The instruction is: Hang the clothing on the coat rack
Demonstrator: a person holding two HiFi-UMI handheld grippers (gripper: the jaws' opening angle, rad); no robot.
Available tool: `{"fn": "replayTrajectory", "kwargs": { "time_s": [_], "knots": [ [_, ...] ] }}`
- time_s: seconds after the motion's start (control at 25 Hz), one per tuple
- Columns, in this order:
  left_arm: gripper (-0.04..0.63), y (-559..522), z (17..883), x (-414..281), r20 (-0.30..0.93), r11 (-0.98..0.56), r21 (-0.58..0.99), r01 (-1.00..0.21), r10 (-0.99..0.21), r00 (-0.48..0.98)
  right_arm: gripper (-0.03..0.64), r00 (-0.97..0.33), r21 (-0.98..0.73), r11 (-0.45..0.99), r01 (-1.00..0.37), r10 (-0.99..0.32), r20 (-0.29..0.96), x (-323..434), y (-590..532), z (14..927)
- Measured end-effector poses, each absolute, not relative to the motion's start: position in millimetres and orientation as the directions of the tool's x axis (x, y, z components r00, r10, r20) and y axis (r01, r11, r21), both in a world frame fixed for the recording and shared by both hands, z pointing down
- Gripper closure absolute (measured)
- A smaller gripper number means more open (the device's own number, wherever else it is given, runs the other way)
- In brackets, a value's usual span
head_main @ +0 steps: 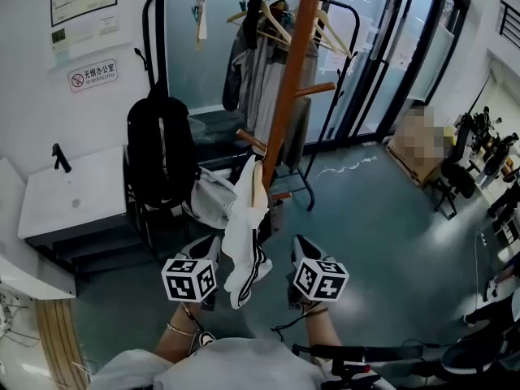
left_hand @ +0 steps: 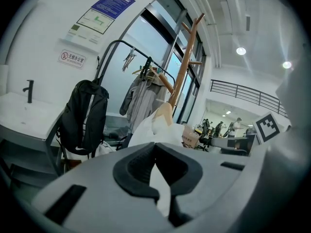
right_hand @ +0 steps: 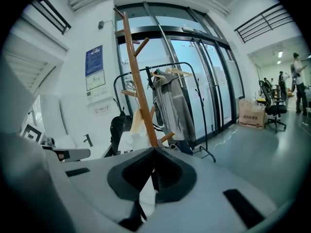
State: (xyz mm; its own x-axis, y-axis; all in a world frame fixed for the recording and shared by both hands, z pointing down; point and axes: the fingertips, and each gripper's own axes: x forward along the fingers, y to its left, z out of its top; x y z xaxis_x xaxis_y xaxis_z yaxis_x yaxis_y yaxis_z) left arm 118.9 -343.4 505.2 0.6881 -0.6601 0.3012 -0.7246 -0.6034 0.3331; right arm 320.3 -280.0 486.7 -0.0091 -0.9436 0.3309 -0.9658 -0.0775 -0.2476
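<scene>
A white garment with black stripes (head_main: 244,234) hangs beside the trunk of the wooden coat rack (head_main: 294,63), its top near a low peg, where a tan wooden piece (head_main: 258,181) pokes out of the cloth. My left gripper (head_main: 213,247) is at the garment's left edge. In the left gripper view the left gripper (left_hand: 155,145) is shut with the garment's white cloth (left_hand: 160,191) pinched between the pads. My right gripper (head_main: 299,247) is on the garment's right. In the right gripper view the right gripper (right_hand: 154,150) is shut on a strip of white, black-striped cloth (right_hand: 146,198).
A black backpack (head_main: 160,149) hangs on a black clothes rail (head_main: 154,23) left of the rack. Grey coats on hangers (head_main: 260,71) hang behind it. A white counter with a black tap (head_main: 73,193) is at the left. Office chairs (head_main: 455,177) stand far right.
</scene>
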Motion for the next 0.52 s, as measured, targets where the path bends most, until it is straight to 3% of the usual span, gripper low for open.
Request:
{"fn": "replayTrajectory", "kwargs": {
  "time_s": [0.52],
  "knots": [
    [0.588,-333.4,507.1,117.0,0.310,-0.609,0.320,-0.726,-0.657,0.688,0.594,-0.006,-0.255,-0.083,-0.963,-0.944,0.330,317.8,-272.6,485.1]
  ]
}}
